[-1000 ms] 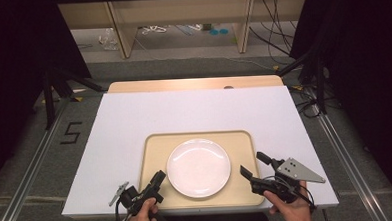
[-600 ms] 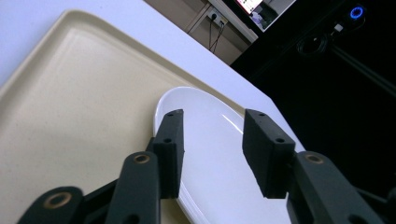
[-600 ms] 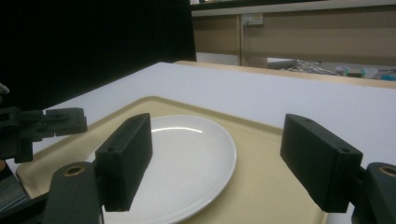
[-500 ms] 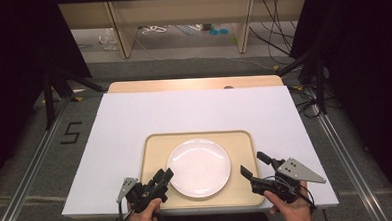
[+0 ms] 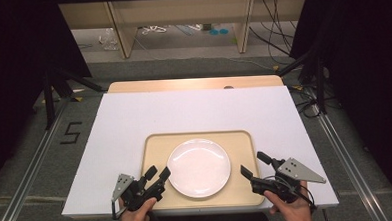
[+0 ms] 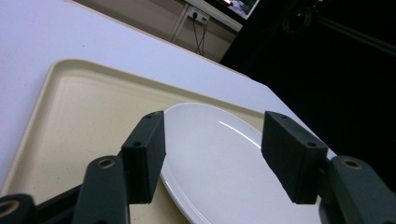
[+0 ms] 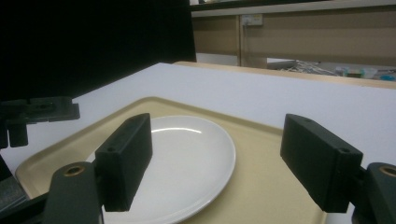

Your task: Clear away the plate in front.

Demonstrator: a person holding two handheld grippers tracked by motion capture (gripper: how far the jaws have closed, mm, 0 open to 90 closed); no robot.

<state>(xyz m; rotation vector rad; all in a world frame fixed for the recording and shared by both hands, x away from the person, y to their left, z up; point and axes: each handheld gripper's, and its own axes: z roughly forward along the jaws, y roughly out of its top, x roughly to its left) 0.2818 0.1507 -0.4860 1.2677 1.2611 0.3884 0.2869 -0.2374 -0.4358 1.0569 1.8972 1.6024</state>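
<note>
Left tool [image 5: 157, 173] just opening, angled toward plate [image 5: 199, 167]; nothing gripped

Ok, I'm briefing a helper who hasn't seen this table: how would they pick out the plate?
Start at the white table and find the beige tray near its front edge. The plate lies flat in the middle of that tray, between the two hand-held grippers. It is round, plain white and empty, the one dish there.
</note>
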